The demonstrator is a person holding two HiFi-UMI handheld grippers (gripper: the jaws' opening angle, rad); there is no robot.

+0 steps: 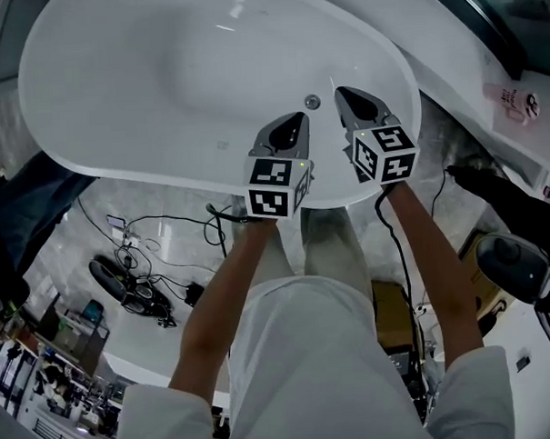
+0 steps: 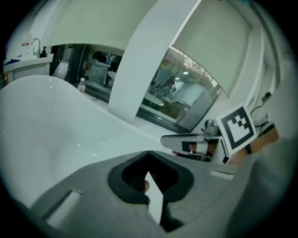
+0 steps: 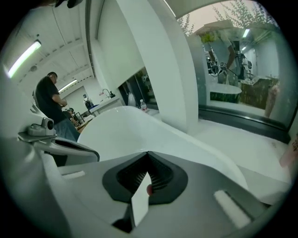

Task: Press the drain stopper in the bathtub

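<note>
The person's white top [image 1: 309, 367] fills the near part of the head view, with both bare forearms reaching forward over the near end of the bathtub [image 1: 159, 73]. The left tool [image 1: 289, 127] has its jaws together at the tips with nothing between them, and the right tool [image 1: 353, 100] is closed and empty in the same way.

The drain stopper [image 1: 312, 101] sits on the tub floor near this end, between the two tool tips. Neither tip appears to touch it, so the press looks not yet made. One tool has to come down onto the stopper. It is too small in the head view to tell whether it is up or down.

The tub is glossy white, smooth and dry-looking. Around it is a pale shiny floor [image 1: 67, 259] with black cables [image 1: 157, 230] trailing across it. A pink bottle [image 1: 515, 99] lies on the ledge [image 1: 460, 79] at the right. The right gripper view shows a glass wall [image 3: 242, 83] and a person in dark clothes [image 3: 49, 100] standing well off.
</note>
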